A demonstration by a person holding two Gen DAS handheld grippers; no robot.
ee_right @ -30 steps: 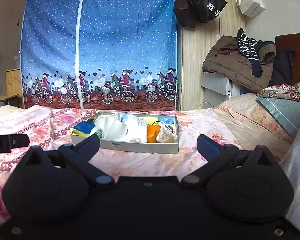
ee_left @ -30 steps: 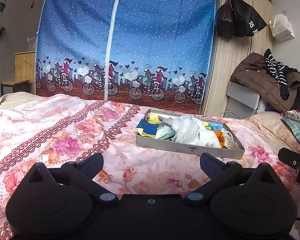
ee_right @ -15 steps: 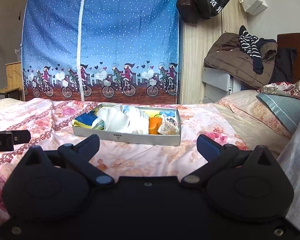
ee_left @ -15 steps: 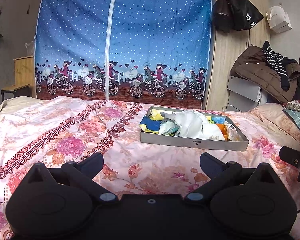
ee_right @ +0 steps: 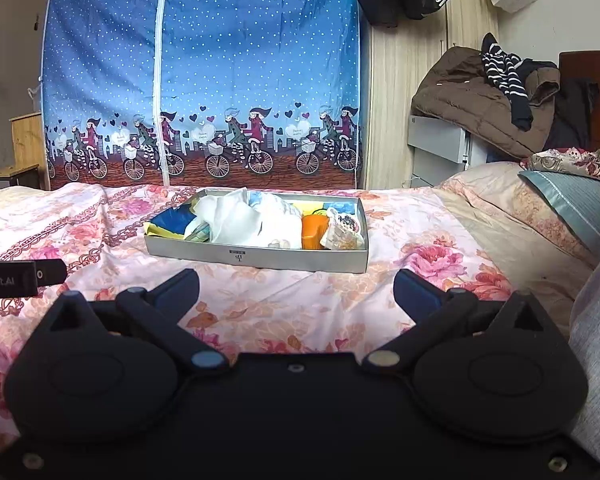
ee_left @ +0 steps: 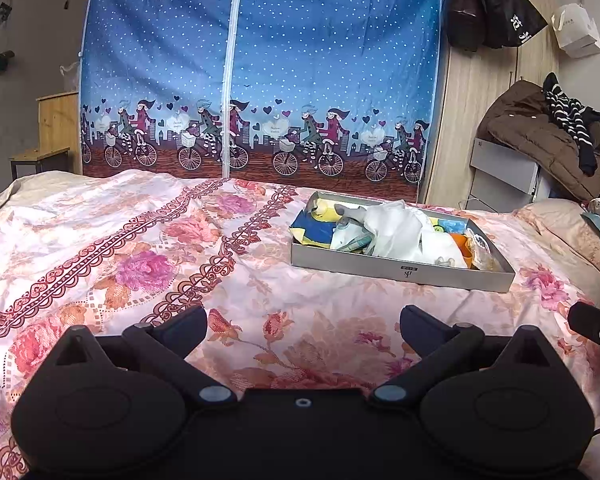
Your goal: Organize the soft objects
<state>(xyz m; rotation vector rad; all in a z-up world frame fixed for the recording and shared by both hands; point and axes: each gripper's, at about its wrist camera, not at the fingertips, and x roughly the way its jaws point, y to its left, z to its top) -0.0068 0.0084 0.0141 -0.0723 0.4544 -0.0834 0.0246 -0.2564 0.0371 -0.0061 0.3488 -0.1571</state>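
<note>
the bed (ee_left: 148,240) carries a shallow grey tray (ee_right: 260,258), and the soft things lie heaped inside it: a white cloth (ee_right: 236,220), a blue and yellow piece (ee_right: 172,222), an orange item (ee_right: 315,232), a small patterned pouch (ee_right: 342,232). that fits a tray just filled or one awaiting sorting. the left claw (ee_left: 303,322) and right claw (ee_right: 296,286) both hang spread and empty, short of it.
</note>
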